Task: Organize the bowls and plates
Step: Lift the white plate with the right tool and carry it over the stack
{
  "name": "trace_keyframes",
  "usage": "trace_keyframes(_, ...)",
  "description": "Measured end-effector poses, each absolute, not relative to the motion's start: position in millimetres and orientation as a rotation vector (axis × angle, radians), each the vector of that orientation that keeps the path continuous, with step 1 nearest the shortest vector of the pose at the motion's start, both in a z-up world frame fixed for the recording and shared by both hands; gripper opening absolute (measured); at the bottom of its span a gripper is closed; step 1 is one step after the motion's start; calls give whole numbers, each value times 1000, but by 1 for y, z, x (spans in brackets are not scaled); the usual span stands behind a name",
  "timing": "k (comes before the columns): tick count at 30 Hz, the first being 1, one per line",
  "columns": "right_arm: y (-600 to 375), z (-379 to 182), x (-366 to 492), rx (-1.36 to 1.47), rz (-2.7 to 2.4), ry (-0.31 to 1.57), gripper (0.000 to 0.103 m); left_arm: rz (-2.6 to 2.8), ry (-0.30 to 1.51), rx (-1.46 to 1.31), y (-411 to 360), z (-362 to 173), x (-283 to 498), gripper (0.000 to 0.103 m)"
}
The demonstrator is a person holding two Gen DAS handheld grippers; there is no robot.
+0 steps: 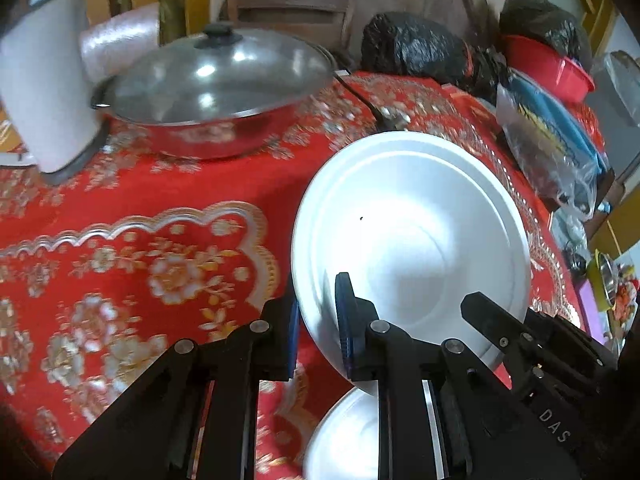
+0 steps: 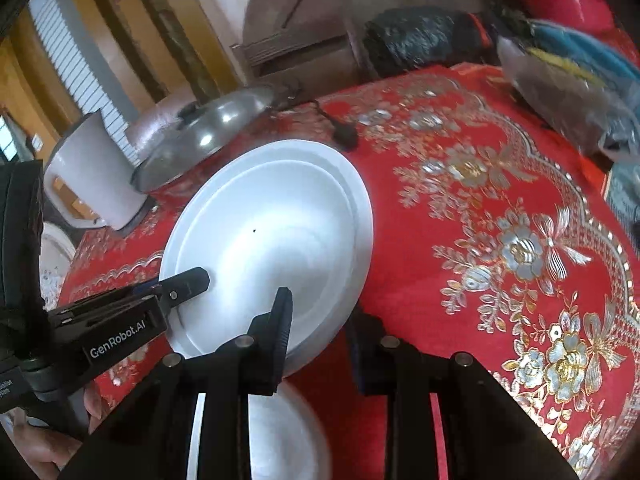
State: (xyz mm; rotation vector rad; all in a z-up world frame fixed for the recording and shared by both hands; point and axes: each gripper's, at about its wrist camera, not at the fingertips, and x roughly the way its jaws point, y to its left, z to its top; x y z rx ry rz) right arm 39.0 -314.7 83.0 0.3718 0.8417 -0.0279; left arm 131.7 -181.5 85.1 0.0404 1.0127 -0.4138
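A stack of white plates (image 1: 412, 236) is held above the red tablecloth; it also shows in the right wrist view (image 2: 272, 232). My left gripper (image 1: 318, 332) is shut on the near-left rim of the stack, one finger above and one below. My right gripper (image 2: 320, 332) is shut on the stack's near rim; its finger (image 1: 492, 320) shows in the left wrist view. The left gripper's finger (image 2: 188, 282) lies on the rim in the right wrist view. Another white dish (image 1: 344, 440) sits on the cloth below the grippers; it also shows in the right wrist view (image 2: 280, 432).
A steel wok with a glass lid (image 1: 216, 92) and a white kettle (image 1: 44, 92) stand at the back left. A black cord plug (image 1: 388, 120) lies behind the plates. Black bags (image 1: 420, 48), a red basin (image 1: 552, 68) and a plastic bag (image 1: 552, 140) crowd the back right.
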Motion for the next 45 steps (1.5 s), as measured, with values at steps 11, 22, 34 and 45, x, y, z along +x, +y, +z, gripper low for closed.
trace_keyframes(11, -248, 100, 35, 302, 102, 828, 27, -305, 969, -16, -91, 102, 86, 16)
trace_keyframes(22, -165, 95, 19, 215, 259, 867, 29, -169, 937, -89, -2, 98, 28, 17)
trace_keyframes(34, -82, 82, 2, 96, 374, 911, 29, -46, 942, -177, 80, 85, -15, 17)
trace_keyframes(45, -23, 85, -9, 14, 455, 914, 29, 25, 917, -238, 134, 87, -44, 17)
